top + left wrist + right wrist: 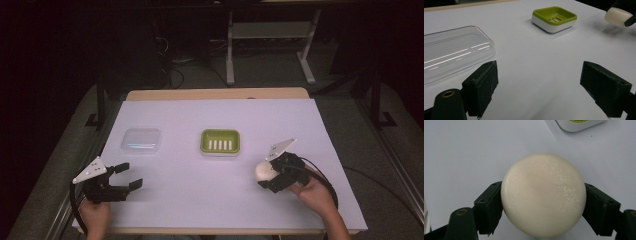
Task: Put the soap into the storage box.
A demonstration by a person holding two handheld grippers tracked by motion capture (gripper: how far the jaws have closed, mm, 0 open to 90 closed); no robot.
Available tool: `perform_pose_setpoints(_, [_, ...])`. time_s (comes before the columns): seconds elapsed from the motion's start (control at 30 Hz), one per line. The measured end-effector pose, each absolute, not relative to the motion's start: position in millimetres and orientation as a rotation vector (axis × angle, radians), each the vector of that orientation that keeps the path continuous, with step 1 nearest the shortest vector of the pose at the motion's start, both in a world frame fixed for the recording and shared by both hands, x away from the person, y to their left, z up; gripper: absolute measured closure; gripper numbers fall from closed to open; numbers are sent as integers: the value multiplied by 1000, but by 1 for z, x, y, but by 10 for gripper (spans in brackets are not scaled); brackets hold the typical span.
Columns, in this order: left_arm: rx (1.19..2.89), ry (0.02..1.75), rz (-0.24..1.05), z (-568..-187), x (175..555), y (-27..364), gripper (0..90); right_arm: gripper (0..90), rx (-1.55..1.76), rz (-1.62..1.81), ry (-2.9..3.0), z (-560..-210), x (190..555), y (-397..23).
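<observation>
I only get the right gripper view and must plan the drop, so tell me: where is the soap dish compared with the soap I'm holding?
Observer: In the high view the green soap dish sits mid-table, forward and left of the soap in the right gripper.
Operator: Anything in it?
Observer: No, its slotted green tray looks bare.
Operator: What's the left gripper doing?
Observer: The left gripper is open, near the table's front left.
Operator: Anything near it?
Observer: A clear plastic lid lies just beyond it.

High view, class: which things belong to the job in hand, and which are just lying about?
Likely in the job:
- soap bar, clamped in the right claw
- green soap dish
- clear lid
- left claw, open

Lying about:
- white stand on the floor behind the table
</observation>
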State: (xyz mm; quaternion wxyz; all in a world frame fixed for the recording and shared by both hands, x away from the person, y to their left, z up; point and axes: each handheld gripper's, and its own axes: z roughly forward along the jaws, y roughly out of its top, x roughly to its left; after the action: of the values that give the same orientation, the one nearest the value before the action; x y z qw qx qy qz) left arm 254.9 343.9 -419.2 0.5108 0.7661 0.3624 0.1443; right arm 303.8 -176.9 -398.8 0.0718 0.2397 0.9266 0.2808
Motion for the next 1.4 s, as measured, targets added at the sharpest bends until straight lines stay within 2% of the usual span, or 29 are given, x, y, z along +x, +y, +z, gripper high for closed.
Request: perform_pose_setpoints(1.4, [1839, 875, 352, -419, 254, 348, 145, 232, 616, 875, 2819, -372, 339, -145])
